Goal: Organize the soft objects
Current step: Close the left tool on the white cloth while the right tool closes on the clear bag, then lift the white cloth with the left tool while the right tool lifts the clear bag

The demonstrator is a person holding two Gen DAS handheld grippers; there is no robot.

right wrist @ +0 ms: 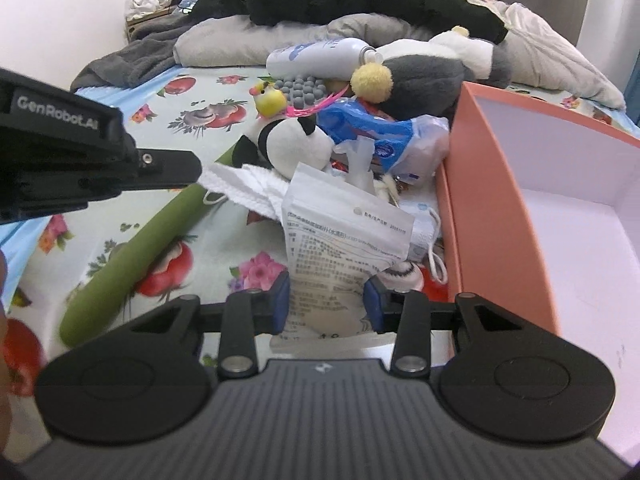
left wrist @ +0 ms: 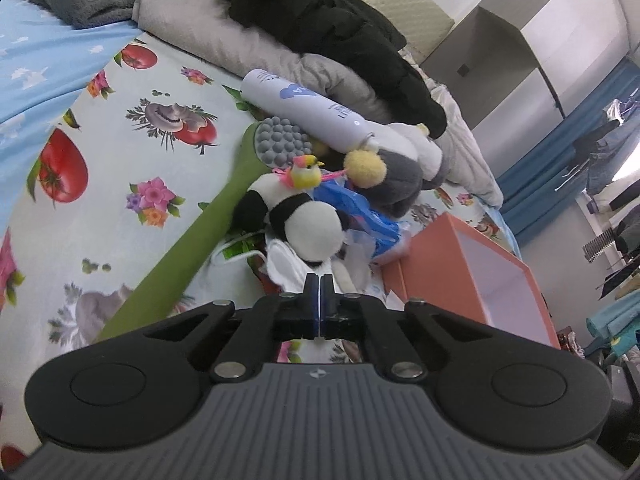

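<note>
1. On the bed (left wrist: 100, 184), with its fruit-and-flower sheet, lies 1 heap of things beside 1 orange box (right wrist: 472, 184), which stands open with a pale inside.
2. Counted in the heap: 1 panda plush (left wrist: 308, 224), 1 small yellow bird toy (left wrist: 306, 174), 1 grey-and-white plush (left wrist: 400, 176) with a yellow pompom, 1 white spray bottle (left wrist: 308, 114), 1 green long-handled massager (left wrist: 188, 248) with a grey knobbed head, 1 blue-and-clear plastic packet (right wrist: 372, 136), and a few white face masks (right wrist: 248, 188), their number unclear.
3. The left gripper (left wrist: 319, 280) has its fingers pressed together with nothing seen between them; their tips sit just in front of the panda plush and over the white masks.
4. The right gripper (right wrist: 326, 300) pinches 1 white printed packet (right wrist: 340, 232) by its lower end, with 1 blue pad on either side of it. The packet stands up from the fingers, tilted, in front of the heap and just left of the box wall.
5. Behind the heap lie 1 grey pillow (left wrist: 224, 36) and 1 black jacket (left wrist: 340, 20).
</note>
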